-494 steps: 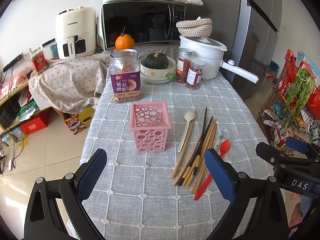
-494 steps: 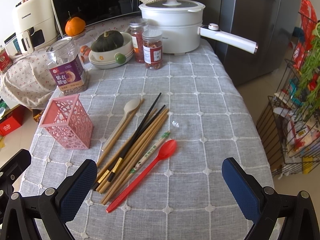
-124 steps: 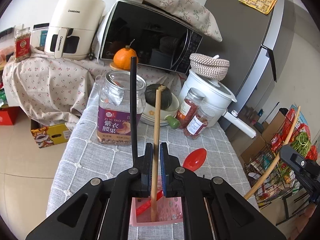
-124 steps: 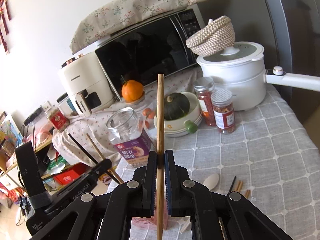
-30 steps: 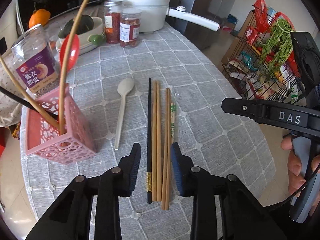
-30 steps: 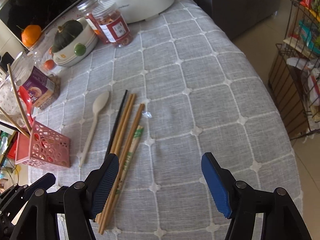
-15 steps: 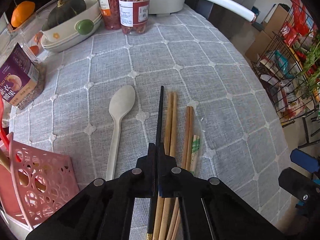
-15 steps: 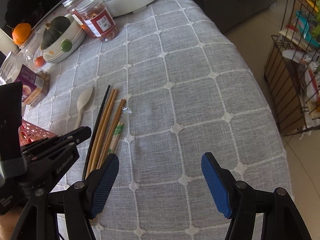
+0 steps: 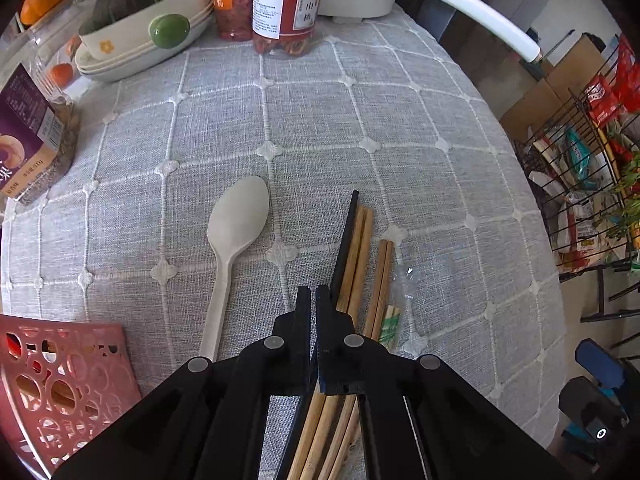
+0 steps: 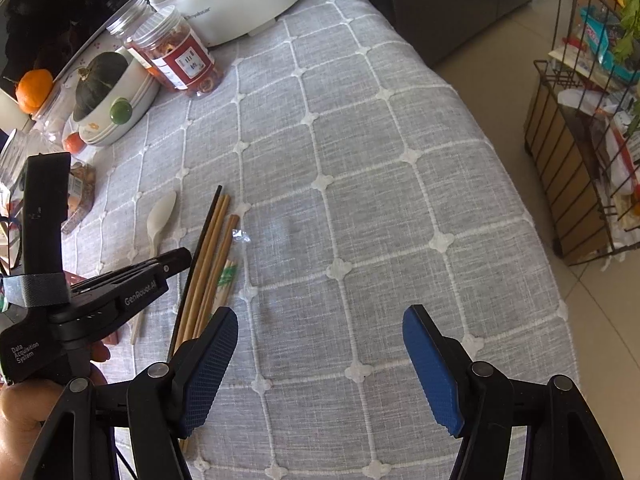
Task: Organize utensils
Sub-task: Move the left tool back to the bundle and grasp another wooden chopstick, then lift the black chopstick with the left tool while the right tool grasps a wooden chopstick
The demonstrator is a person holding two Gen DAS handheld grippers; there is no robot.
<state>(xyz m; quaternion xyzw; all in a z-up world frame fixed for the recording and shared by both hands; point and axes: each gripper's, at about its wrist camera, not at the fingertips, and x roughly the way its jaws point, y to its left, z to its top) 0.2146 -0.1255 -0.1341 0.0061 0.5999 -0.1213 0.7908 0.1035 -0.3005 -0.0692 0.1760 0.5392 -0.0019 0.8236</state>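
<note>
My left gripper (image 9: pixel 313 290) points steeply down at the table, its jaws shut on the black chopstick (image 9: pixel 346 232), which still lies flat on the cloth. The same gripper (image 10: pixel 182 258) shows at the left of the right wrist view, tip against that chopstick (image 10: pixel 208 220). Beside it lie wooden chopsticks (image 9: pixel 358 248) and a paper-wrapped pair (image 9: pixel 390 320). Left of them is a pale spoon (image 9: pixel 236 220). The pink basket (image 9: pixel 64 380) stands at the lower left with utensils inside. My right gripper (image 10: pixel 320 316) hovers open over bare cloth, right of the chopsticks (image 10: pixel 218 236).
At the table's back stand two red-labelled jars (image 9: pixel 288 4), a bowl with a green squash (image 9: pixel 136 20), a nut jar (image 9: pixel 28 132) and a white pot with a long handle (image 9: pixel 472 12). A wire rack (image 10: pixel 580 160) of groceries stands past the right table edge.
The left gripper came down and forward over the chopsticks, and its jaws went from partly open to shut around the black one. The right gripper stayed open and barely moved.
</note>
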